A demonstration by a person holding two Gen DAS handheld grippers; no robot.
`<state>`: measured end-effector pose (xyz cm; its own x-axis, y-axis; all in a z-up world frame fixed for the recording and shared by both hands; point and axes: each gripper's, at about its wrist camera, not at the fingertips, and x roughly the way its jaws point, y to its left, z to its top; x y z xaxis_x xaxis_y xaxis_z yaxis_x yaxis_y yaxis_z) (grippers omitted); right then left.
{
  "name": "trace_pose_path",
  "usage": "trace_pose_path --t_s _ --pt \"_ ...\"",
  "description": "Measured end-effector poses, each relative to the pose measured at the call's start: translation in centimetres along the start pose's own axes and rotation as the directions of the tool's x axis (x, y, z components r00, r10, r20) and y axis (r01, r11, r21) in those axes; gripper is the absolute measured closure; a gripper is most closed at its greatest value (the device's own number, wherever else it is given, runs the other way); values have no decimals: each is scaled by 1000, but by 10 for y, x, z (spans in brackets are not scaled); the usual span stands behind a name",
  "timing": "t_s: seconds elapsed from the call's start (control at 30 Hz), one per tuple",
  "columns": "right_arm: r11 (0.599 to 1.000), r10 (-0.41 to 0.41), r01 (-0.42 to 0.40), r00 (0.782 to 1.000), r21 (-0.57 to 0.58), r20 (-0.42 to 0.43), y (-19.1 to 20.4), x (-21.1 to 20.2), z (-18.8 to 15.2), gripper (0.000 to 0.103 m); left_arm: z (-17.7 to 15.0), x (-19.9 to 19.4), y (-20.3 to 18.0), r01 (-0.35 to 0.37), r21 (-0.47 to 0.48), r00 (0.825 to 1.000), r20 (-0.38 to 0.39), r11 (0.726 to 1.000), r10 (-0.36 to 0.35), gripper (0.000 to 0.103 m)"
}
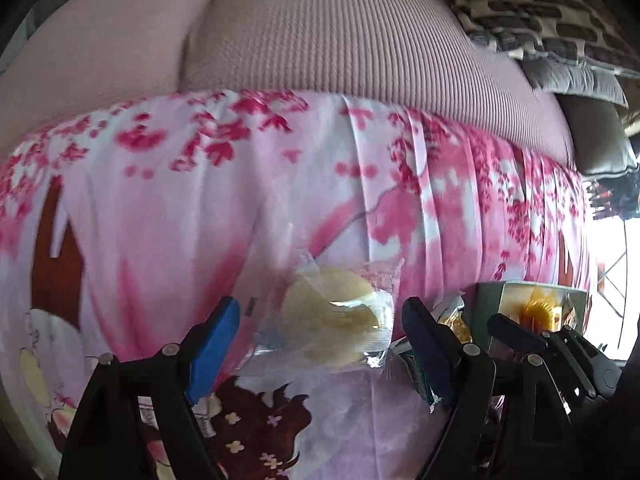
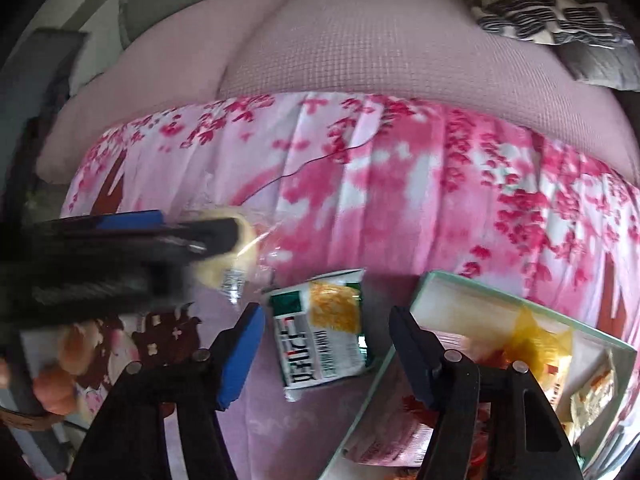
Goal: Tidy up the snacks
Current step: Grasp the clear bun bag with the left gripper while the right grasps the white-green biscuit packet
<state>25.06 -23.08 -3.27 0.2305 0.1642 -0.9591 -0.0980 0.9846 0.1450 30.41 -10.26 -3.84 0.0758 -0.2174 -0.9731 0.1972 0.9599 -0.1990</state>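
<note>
Across the pink blossom-print cloth (image 2: 400, 200) over the sofa (image 2: 360, 40) lie the snacks; the open box (image 2: 460, 300) sits at right; the green-and-white packet (image 2: 320, 332) lies between the right gripper's (image 2: 328, 344) wide-open, empty jaws; the clear-wrapped pale cake (image 1: 336, 320) sits between the left gripper's (image 1: 320, 336) spread jaws, untouched.

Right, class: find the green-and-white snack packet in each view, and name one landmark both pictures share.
Left wrist view: the packet is at lower right, mostly hidden behind the left gripper's right finger.
Right wrist view: packet at lower centre, in plain sight between the right gripper's fingers.
Shared landmark: the box right of it.
</note>
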Motion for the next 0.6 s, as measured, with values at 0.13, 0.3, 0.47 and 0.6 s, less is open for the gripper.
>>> trace_pose_path --t_s 0.13,0.3,0.47,0.6 --pt "998 -45 44 998 -37 -32 8 17 -1 40 -1 12 -3 -15 2 1000 -13 1000 15 19" --pt "995 -75 72 996 -62 -45 14 31 -3 48 -3 19 1 -10 -8 1000 -9 1000 10 27" --pt "994 -89 88 996 -62 -19 19 30 -10 51 -9 14 7 14 -46 1000 14 999 -14 35" --pt "993 -92 94 995 -71 22 22 14 -23 51 -19 1 14 26 -70 998 51 997 -23 36"
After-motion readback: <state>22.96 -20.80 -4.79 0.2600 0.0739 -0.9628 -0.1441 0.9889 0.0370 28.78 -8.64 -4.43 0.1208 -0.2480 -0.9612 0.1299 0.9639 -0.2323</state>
